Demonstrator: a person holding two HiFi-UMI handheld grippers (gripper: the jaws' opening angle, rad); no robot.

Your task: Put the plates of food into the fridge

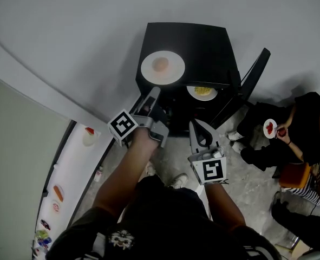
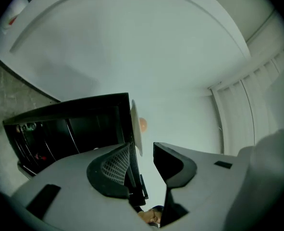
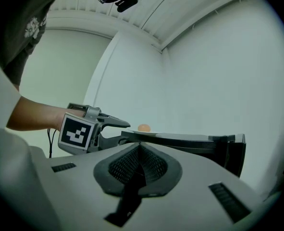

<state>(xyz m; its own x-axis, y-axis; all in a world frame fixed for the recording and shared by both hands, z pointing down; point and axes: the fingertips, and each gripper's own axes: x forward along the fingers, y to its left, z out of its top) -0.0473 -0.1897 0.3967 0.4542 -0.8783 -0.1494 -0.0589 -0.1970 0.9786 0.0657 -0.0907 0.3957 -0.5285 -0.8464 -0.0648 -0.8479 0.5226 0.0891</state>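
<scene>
White plate (image 1: 173, 73) — one pinkish morsel (image 1: 160, 64).

Centre-back: fridge (image 1: 203, 45) against the wall, door (image 1: 255, 72) swung out to its right. 1st plate (image 1: 163, 67) sits on top of it, left side. 2nd plate (image 1: 202, 92) is inside, prob. on the upper shelf. Left gripper (image 1: 153, 93) is at front-left corner, just below 1st plate; right gripper (image 1: 195, 125) before the opening. Desk (image 1: 76, 172) w/ food runs along the left. Seated person (image 1: 306, 118) right of door, holding 3rd plate (image 1: 270, 128).
</scene>
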